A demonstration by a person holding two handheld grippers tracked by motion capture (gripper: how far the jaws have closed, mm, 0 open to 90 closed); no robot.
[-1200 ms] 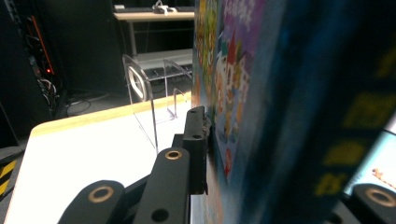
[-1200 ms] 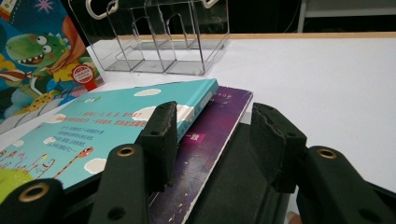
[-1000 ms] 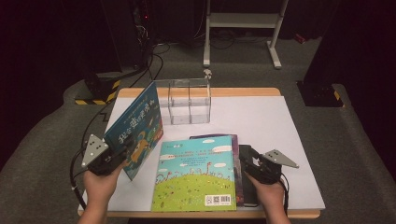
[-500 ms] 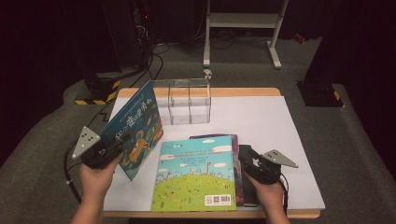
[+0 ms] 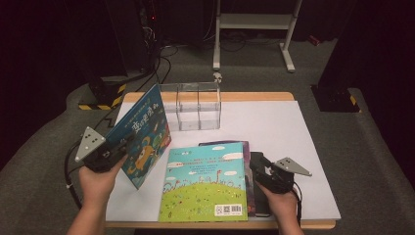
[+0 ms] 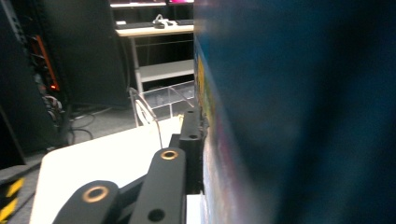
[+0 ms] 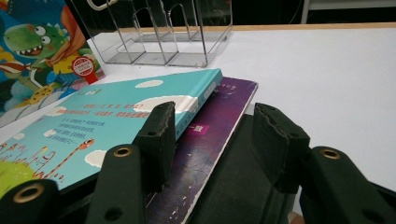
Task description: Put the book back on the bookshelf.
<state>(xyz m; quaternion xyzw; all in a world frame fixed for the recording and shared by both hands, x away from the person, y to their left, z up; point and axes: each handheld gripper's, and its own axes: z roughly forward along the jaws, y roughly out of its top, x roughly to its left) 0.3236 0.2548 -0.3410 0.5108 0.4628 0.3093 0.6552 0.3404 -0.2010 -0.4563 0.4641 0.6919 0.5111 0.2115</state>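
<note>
Raised a little since the earlier frame, the left gripper (image 5: 116,151) has just tightened its jaws on the blue dinosaur picture book (image 5: 142,132), which stands tilted on its lower edge near the desk's (image 5: 274,127) left edge. Behind it sits the clear acrylic book rack (image 5: 198,105). The right gripper (image 5: 257,169) rests half-open over the purple book (image 7: 219,126), clamping nothing, beside the green-and-blue picture book (image 5: 205,181) at the front edge.

My left gripper (image 5: 115,152) at the table's (image 5: 293,147) left holding a tilted book (image 5: 142,134), clear rack (image 5: 198,105) behind centre, two stacked books (image 5: 205,183) in front, my right gripper (image 5: 257,169) beside them
</note>
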